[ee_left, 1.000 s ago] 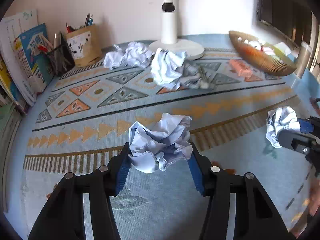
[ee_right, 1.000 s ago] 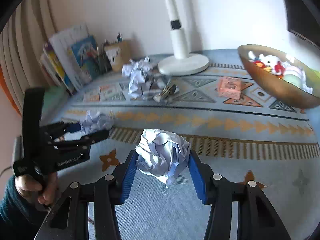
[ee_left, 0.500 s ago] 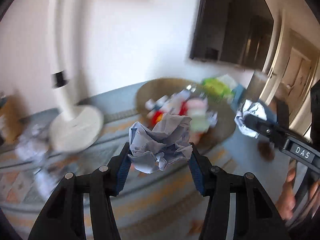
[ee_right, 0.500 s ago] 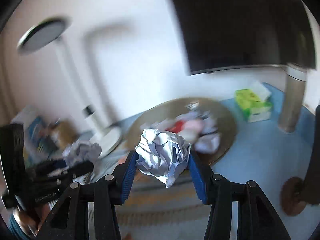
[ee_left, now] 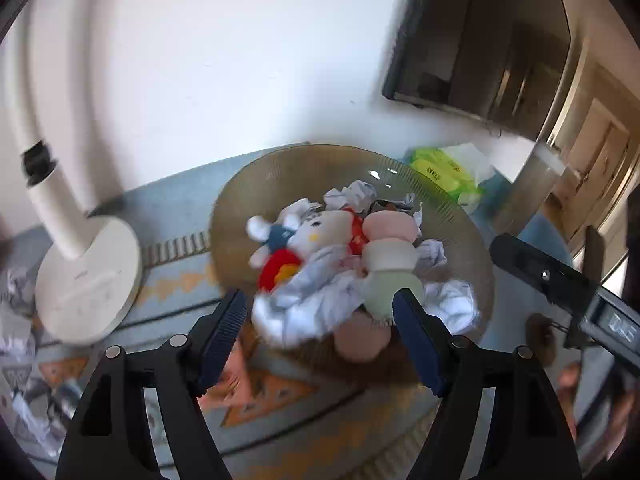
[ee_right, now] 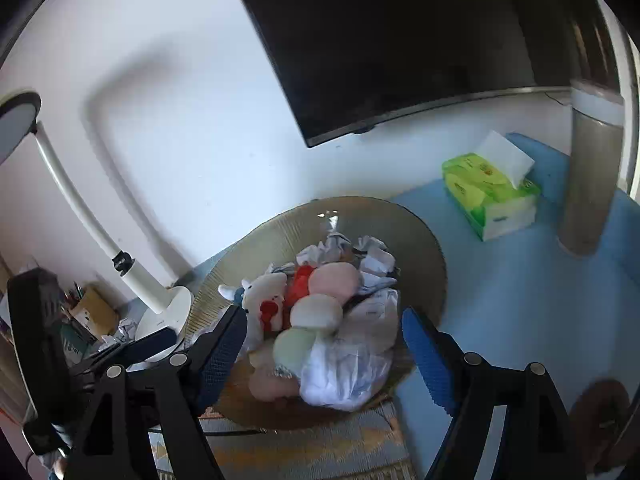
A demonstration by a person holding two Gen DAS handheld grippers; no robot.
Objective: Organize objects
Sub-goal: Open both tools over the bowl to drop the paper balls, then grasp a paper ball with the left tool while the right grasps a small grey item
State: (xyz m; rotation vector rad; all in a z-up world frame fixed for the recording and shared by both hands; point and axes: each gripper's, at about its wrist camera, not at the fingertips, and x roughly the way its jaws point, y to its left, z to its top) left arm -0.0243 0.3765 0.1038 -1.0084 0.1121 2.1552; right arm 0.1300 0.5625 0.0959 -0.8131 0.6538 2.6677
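A round woven bowl [ee_left: 256, 192] [ee_right: 420, 236] holds plush toys [ee_left: 320, 232] [ee_right: 264, 292] and several crumpled white paper balls. My left gripper [ee_left: 320, 332] is open and empty just above the bowl's near rim, over a blurred crumpled paper ball [ee_left: 304, 308] lying in the bowl. My right gripper [ee_right: 324, 348] is open and empty above the bowl's near side, over a crumpled paper ball [ee_right: 348, 368] resting on the pile. The right gripper's body shows at the right of the left wrist view [ee_left: 560, 288].
A white desk lamp base [ee_left: 88, 276] [ee_right: 164, 316] stands left of the bowl. A green tissue pack [ee_right: 492, 192] [ee_left: 444, 172] and a grey cylinder [ee_right: 592, 160] stand at the back right. More crumpled paper [ee_left: 20, 360] lies at the left. A dark screen [ee_right: 400, 32] hangs on the wall.
Both grippers swung from the patterned mat to over the bowl and opened. The paper balls that they held now lie in the bowl.
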